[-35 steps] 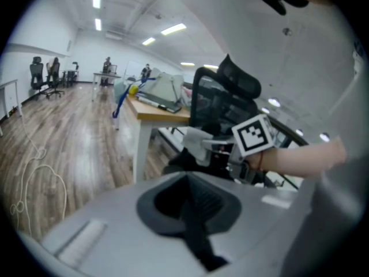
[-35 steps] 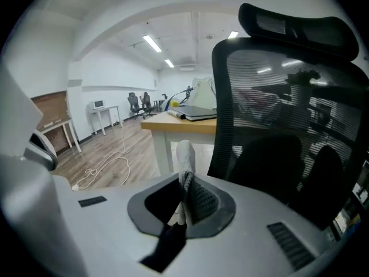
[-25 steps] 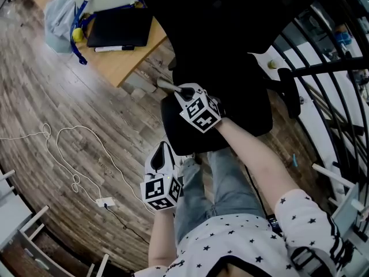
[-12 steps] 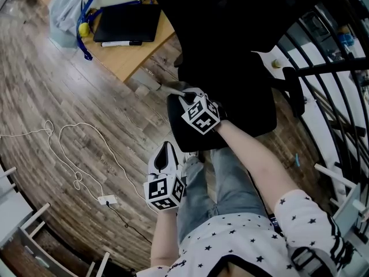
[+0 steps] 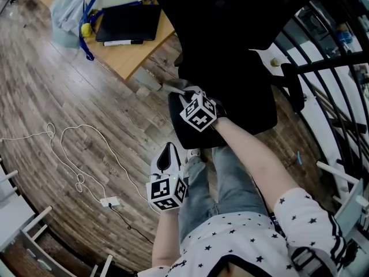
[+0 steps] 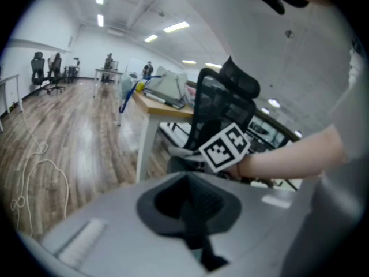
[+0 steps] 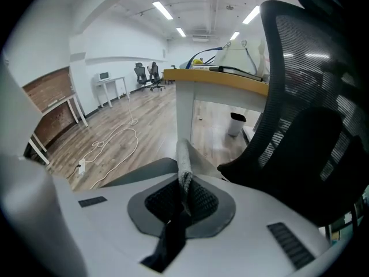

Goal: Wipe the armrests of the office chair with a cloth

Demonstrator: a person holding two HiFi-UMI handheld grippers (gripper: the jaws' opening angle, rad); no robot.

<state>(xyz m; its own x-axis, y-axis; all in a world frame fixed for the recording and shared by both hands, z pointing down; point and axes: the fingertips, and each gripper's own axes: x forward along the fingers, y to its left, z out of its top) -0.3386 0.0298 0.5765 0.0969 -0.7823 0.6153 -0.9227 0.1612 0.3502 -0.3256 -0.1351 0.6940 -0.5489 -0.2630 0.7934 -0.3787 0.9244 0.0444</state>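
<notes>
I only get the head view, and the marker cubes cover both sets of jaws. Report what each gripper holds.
Observer: The right gripper is shut on a grey woven cloth, which sticks up beyond the jaws.
Operator: Now the left.
Observer: The left gripper is shut on nothing; it faces the black mesh office chair.

- Head view: high above, facing steeply down; office chair (image 5: pixel 230 68) at 1 o'clock, worktop (image 5: pixel 124 59) at 11 o'clock.
- Left gripper view: low, facing across the wooden floor (image 6: pixel 63 131) toward that worktop and chair, with the right gripper (image 5: pixel 184 92) close ahead.
- Right gripper view: close against the chair's mesh back at 3 o'clock, worktop at 12 o'clock.
- All three share the chair, the worktop and the white cable (image 5: pixel 79 181).
</notes>
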